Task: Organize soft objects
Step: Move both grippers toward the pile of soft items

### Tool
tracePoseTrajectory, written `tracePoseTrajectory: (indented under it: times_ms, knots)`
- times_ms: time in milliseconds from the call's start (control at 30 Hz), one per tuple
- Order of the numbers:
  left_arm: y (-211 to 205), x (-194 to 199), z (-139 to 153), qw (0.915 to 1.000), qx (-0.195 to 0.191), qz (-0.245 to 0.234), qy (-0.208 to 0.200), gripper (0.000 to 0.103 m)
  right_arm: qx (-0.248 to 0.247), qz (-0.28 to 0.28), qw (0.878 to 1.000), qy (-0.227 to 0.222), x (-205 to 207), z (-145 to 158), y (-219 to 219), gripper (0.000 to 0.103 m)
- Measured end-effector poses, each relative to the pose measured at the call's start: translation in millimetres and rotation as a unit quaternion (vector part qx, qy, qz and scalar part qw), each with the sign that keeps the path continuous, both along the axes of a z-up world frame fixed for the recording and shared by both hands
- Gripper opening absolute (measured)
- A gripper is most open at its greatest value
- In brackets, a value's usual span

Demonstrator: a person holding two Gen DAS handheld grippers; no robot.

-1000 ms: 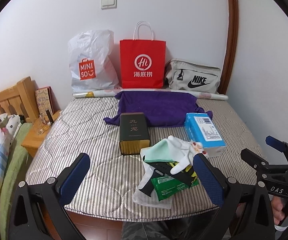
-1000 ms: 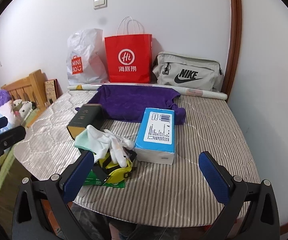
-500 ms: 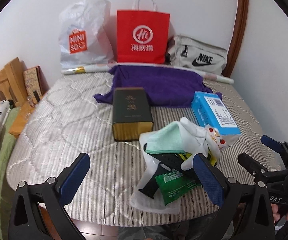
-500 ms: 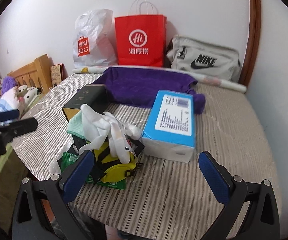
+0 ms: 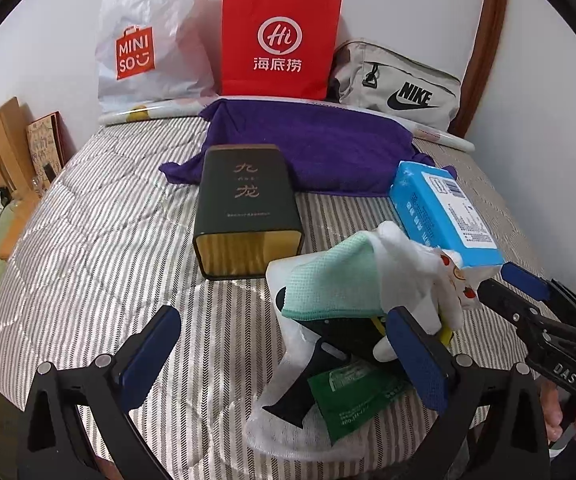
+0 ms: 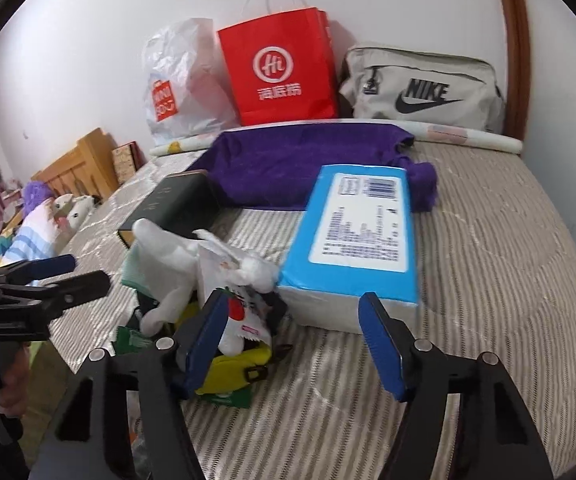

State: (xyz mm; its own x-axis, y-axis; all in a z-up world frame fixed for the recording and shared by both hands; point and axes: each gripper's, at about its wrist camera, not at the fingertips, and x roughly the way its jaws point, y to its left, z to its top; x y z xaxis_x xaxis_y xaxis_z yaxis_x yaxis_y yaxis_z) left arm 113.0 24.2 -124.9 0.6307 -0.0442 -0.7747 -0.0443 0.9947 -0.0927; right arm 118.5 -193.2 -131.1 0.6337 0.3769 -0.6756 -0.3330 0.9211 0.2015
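A bed (image 5: 99,240) with a striped cover fills the room, right up to a white wall. At the wall stand a white bag (image 5: 149,36), a red bag (image 5: 279,40) and a grey bag (image 5: 400,88). A purple towel (image 5: 312,144) lies flat in front of them. Near it sit a dark box (image 5: 243,204) and a blue box (image 5: 444,212).

The soft things are in a heap near the front edge of the bed, just beside the blue box. A mint cloth (image 5: 328,280) lies on top, with white gloves (image 5: 420,276) next to it. Under them are a black thing, a yellow thing (image 6: 235,368) and a green packet (image 5: 356,396). I cannot tell what the black and yellow things are.

The left gripper (image 5: 283,352) is open wide, with nothing in it. Its right finger sits in front of the heap.

The right gripper (image 6: 296,340) is open too, and its jaws have just been closing a bit. Nothing is pinched between them. Its left finger is at the gloves, and the gap looks at the near end of the blue box. A hand (image 6: 3,384) shows at the left edge of the right view.
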Motion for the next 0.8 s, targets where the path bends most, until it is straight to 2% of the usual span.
tracePoseTrajectory:
  times_ms: [233,367,433,500,567,733,800]
  knots:
    - [-1.7,3.5,-3.6,0.9999,-0.009,-0.012,0.002,0.103,0.004,0.032,0.999,-0.016,-15.7,7.9,5.0,0.068]
    - [-4.8,4.1,-3.6,0.9997,-0.015,-0.020,0.000,0.103,-0.018,0.036,0.999,-0.026,-18.9,8.6,12.9,0.067]
    - [-4.4,3.6,-4.0,0.9997,-0.014,-0.022,0.000,0.103,-0.025,0.039,0.999,-0.020,-12.5,3.2,16.7,0.057]
    - [-3.7,3.1,-4.6,0.9997,-0.011,-0.022,0.000,0.103,-0.024,0.045,0.999,-0.002,-4.6,-3.4,19.7,0.031]
    - [-2.2,2.8,-5.5,0.9997,-0.011,-0.021,0.000,0.103,-0.024,0.051,0.998,0.005,-0.3,-7.4,21.4,0.019]
    - [1.8,3.6,-8.5,0.9996,-0.021,-0.020,0.003,0.103,-0.033,0.053,0.998,-0.019,-2.4,-5.2,26.7,0.014]
    - [0.8,4.7,-9.1,0.9995,-0.021,-0.023,0.004,0.102,-0.033,0.055,0.998,-0.023,-1.7,-4.0,29.7,0.006]
